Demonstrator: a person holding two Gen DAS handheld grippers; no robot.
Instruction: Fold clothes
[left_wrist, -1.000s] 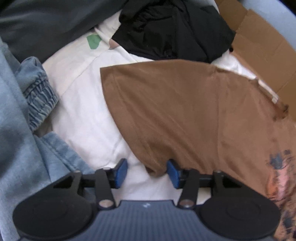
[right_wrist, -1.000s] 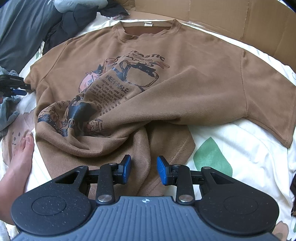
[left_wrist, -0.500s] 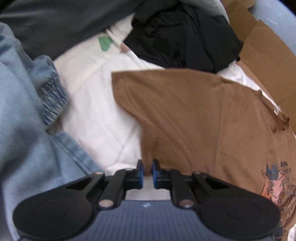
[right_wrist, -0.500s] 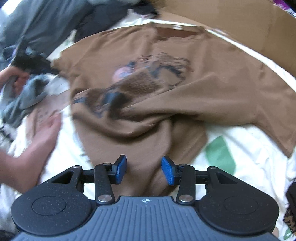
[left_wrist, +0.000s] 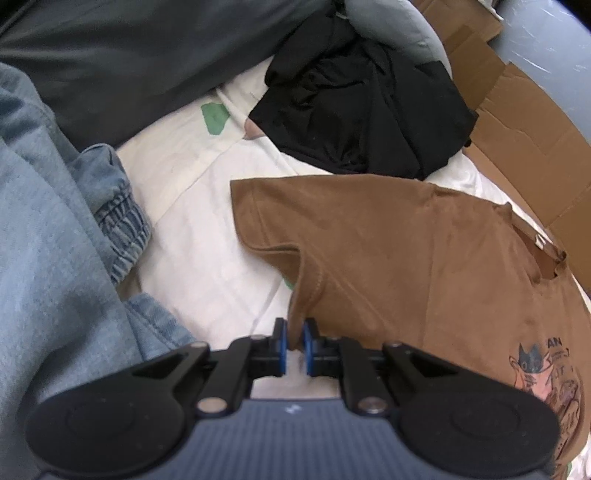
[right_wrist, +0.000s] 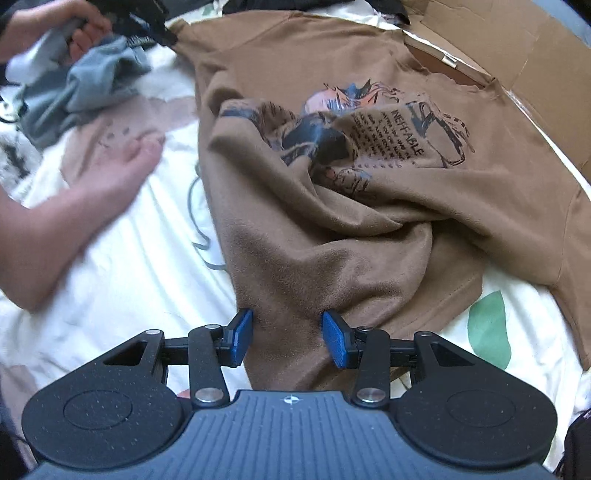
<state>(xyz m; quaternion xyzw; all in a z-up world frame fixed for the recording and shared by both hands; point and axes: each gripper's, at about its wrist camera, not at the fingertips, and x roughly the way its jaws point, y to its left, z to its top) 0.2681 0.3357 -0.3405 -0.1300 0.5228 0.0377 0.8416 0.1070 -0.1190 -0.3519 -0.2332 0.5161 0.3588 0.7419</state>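
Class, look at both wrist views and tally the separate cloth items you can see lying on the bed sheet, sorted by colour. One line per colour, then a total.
Brown: 1, the printed t-shirt
Black: 1, the crumpled garment
Blue denim: 1, the jeans
Dark grey: 1, the large cloth
Grey-blue: 1, the bunched small cloth
Total: 5

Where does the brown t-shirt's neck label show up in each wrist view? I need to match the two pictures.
Left wrist view: neck label at the far right edge, beside the cardboard.
Right wrist view: neck label at upper right, in the collar.
Shared landmark: the cat print on the brown t-shirt.
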